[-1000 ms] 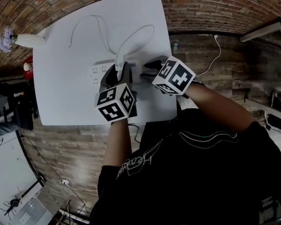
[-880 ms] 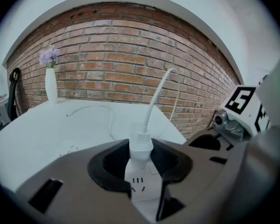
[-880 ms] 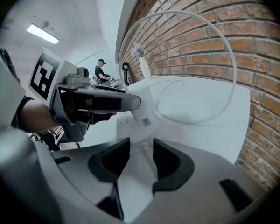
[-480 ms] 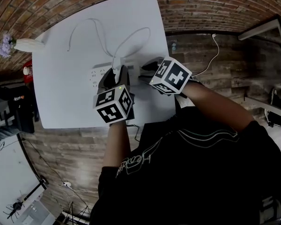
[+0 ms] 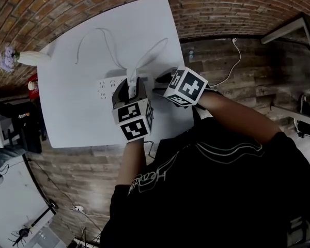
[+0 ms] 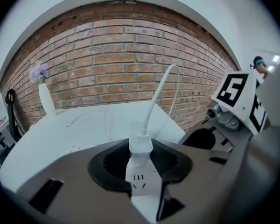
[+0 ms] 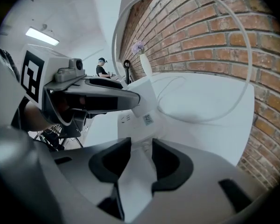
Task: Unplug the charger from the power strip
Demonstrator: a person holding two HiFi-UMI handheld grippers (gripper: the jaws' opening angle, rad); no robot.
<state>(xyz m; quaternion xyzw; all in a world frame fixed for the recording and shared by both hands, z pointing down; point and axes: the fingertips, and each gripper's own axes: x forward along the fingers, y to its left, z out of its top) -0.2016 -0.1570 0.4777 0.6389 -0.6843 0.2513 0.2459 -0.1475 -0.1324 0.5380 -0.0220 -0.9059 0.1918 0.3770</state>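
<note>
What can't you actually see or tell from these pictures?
- The charger prongs: left gripper view, hidden by its own body against the power strip.
- Strip's label: right gripper view, too small to read.
- The cable far tip: head view, too small to identify.

Your table [image 5: 72, 112] is plain white, and the charger [image 6: 141, 146], its cable [image 6: 158, 92] and the power strip [image 6: 142, 190] on it are white too. Behind the table stands a red-brown brick wall [image 6: 116, 64] with pale mortar lines. At the table's corner is a white vase [image 6: 47, 101] of lilac flowers [image 6: 38, 72].
</note>
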